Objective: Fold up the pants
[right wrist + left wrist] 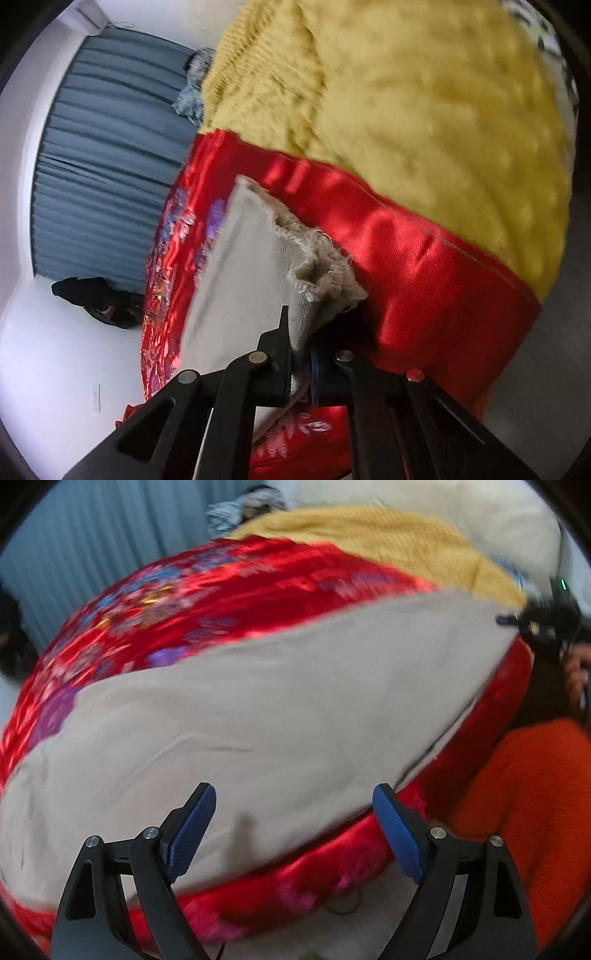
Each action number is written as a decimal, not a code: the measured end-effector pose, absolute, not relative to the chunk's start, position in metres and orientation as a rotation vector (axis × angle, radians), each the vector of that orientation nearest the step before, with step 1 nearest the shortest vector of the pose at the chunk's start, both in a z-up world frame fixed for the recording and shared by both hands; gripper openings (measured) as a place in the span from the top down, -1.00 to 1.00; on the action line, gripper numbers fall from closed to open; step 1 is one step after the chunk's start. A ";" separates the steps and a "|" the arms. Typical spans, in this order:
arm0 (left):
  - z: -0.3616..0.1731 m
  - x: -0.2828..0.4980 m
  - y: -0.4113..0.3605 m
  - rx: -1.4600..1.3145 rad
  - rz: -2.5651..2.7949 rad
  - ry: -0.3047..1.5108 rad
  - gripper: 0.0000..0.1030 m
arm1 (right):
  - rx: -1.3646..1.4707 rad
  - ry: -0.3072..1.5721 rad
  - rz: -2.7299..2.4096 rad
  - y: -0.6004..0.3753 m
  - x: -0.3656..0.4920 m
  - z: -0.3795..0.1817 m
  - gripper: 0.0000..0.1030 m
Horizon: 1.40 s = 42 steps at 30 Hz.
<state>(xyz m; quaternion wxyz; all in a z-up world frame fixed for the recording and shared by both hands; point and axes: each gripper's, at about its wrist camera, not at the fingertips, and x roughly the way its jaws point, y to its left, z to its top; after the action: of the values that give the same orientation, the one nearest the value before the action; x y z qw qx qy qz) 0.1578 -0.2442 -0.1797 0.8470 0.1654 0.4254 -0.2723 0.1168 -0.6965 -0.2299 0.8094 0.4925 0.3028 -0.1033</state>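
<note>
I see the beige pants [258, 709] as plain woven cloth, laid flat with faint creases on the red floral satin bedspread [177, 602], beside a yellow knitted blanket [388, 539]. In my left wrist view their long axis runs diagonally from lower left to upper right, the frayed hem end at the far right. My left hand-held gripper [293, 829] hangs over the near edge, blue pads wide apart and holding nothing. My right hand-held gripper [304, 354] is clamped on that frayed hem [317, 266], the leg stretching away toward the upper left.
</note>
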 end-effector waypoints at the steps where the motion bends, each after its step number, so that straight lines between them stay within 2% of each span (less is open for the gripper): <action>1: -0.167 0.158 -0.222 0.299 -0.557 0.896 -0.72 | 1.013 0.632 -0.210 -0.690 0.116 -0.217 0.87; 7: -0.137 0.172 -0.127 0.171 -0.350 0.862 -0.72 | 0.726 0.526 -0.040 -0.623 0.122 -0.100 0.87; 12: -0.136 0.178 -0.058 0.019 -0.193 0.860 -0.72 | 0.555 0.468 0.164 -0.530 0.148 -0.020 0.87; 18: -0.147 0.171 0.002 -0.121 -0.087 0.881 -0.72 | 0.352 0.497 0.378 -0.381 0.184 0.016 0.86; 21: -0.147 0.167 0.025 -0.156 -0.046 0.872 -0.72 | 0.312 0.540 0.464 -0.311 0.200 0.005 0.86; 24: -0.149 0.163 0.052 -0.196 0.019 0.861 -0.72 | 0.301 0.600 0.535 -0.234 0.219 -0.034 0.83; 26: -0.155 0.160 0.072 -0.239 0.072 0.864 -0.72 | 0.346 0.680 0.593 -0.180 0.228 -0.084 0.62; 27: -0.159 0.159 0.083 -0.265 0.098 0.870 -0.72 | 0.360 0.722 0.621 -0.165 0.230 -0.102 0.34; 28: -0.161 0.157 0.090 -0.280 0.113 0.873 -0.72 | 0.372 0.808 0.665 -0.142 0.230 -0.132 0.18; 30: -0.165 0.154 0.102 -0.305 0.138 0.872 -0.72 | 0.357 0.918 0.695 -0.122 0.226 -0.172 0.19; 34: -0.167 0.154 0.099 -0.293 0.127 0.866 -0.72 | 0.293 0.989 0.706 -0.138 0.194 -0.206 0.19; 40: -0.147 0.172 0.032 -0.181 -0.092 0.840 -0.73 | 0.265 0.797 0.347 -0.245 0.176 -0.187 0.19; 42: -0.142 0.188 0.002 -0.135 -0.189 0.862 -0.80 | 0.307 0.740 0.213 -0.277 0.178 -0.180 0.19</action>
<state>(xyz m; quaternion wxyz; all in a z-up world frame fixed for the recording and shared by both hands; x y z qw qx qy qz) 0.1885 0.0022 -0.1421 0.9021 -0.0651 0.4167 -0.0916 0.1784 -0.2766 -0.1800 0.9153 0.1490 0.3597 0.1035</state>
